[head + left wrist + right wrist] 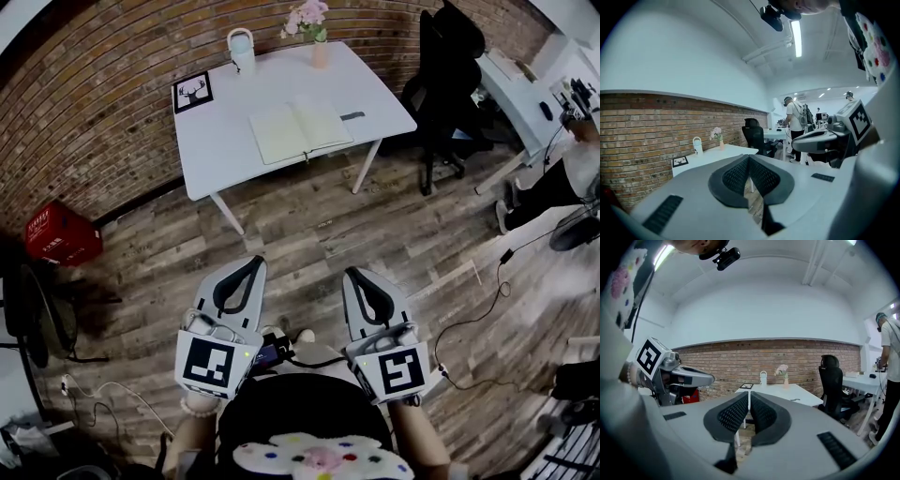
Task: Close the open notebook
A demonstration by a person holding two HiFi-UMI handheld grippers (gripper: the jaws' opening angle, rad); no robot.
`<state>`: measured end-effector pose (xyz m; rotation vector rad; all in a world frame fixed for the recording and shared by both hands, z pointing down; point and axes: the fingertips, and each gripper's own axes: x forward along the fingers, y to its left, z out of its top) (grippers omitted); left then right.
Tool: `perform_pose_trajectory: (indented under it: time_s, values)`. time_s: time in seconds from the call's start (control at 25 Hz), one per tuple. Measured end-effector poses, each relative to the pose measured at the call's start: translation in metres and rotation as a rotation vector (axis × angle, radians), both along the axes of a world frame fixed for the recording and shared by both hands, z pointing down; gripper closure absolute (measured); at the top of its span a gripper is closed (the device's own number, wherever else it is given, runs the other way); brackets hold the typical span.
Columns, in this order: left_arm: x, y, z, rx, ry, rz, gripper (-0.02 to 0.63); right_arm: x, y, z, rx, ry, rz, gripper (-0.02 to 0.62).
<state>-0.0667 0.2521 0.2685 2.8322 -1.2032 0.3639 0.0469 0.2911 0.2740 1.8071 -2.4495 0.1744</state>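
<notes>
Both claws are pinched fully shut with nothing in them: left gripper [254,264] and right gripper [355,275] sit side by side, aimed at the white table [211,150], which is well ahead of their tips. The open notebook [300,129] lies flat on it, pages up, roughly ahead of the gap between the two claws. From either gripper view the tabletop is edge-on, so I can't make the notebook out there. A small dark thing [352,116] sits just right of it, too tiny to tell what it is. The person [562,183] far off to the right gets cut off by the frame edge. The vase [320,52] at the table's far edge holds pink flowers [307,17], and beside it is a white bottle [242,49], contents hidden
</notes>
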Motion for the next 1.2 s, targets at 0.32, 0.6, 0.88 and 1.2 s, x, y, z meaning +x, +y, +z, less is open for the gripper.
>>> perform_pose_trajectory:
  time_s: [0.32, 0.6, 0.88, 1.2]
  values:
    - [0.005, 0.003, -0.002, 0.013, 0.0, -0.024, 0.592, 0.004, -0.003, 0.0, 0.013, -0.013, -0.034, 0.557]
    - [0.012, -0.01, 0.003, 0.01, -0.009, -0.005, 0.592, 0.01, -0.012, 0.008, -0.013, 0.004, -0.027, 0.557]
    - [0.029, -0.041, 0.003, 0.012, -0.002, 0.035, 0.591, 0.024, -0.039, 0.012, -0.022, 0.007, 0.019, 0.557]
    - [0.045, -0.087, 0.017, -0.018, -0.004, 0.09, 0.592, 0.037, -0.083, 0.018, -0.052, 0.008, 0.055, 0.557]
